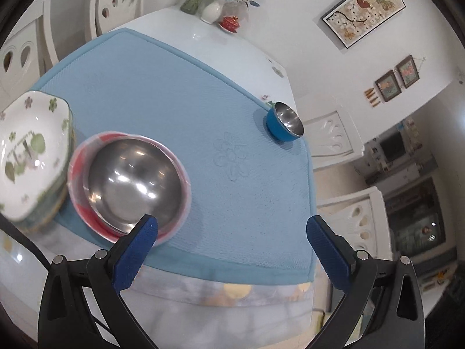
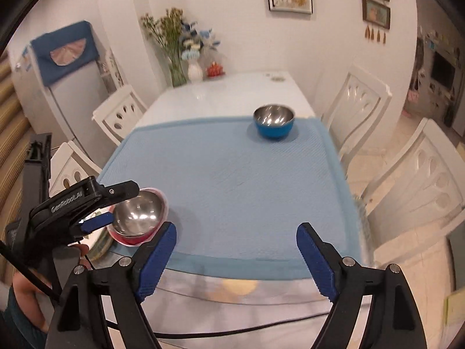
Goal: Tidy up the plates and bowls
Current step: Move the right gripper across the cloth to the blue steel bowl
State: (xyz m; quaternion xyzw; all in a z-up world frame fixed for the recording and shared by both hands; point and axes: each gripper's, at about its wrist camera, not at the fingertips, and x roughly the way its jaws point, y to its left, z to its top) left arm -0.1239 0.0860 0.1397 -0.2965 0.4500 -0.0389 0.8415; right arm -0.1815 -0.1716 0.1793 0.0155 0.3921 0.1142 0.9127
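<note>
A red bowl with a steel inside [image 1: 130, 186] [image 2: 138, 216] sits at the near left of the blue mat [image 1: 203, 122] [image 2: 232, 174]. Left of it stands a stack of white plates with green clover print [image 1: 29, 151]. A blue bowl with a steel inside [image 1: 286, 122] [image 2: 273, 125] stands at the mat's far right corner. My left gripper [image 1: 232, 226] hangs open above the mat's near edge, its left finger in front of the red bowl's rim, nothing between the pads. My right gripper [image 2: 237, 232] is open over the mat's near edge, empty. The left gripper [image 2: 96, 203] shows in the right wrist view beside the red bowl.
White chairs [image 2: 357, 104] [image 2: 119, 116] stand on both sides of the white table [image 2: 232, 93]. Vases with flowers [image 2: 194, 69] and a small red dish [image 2: 215, 70] stand at the table's far end. A cable [image 2: 232, 330] runs below the near edge.
</note>
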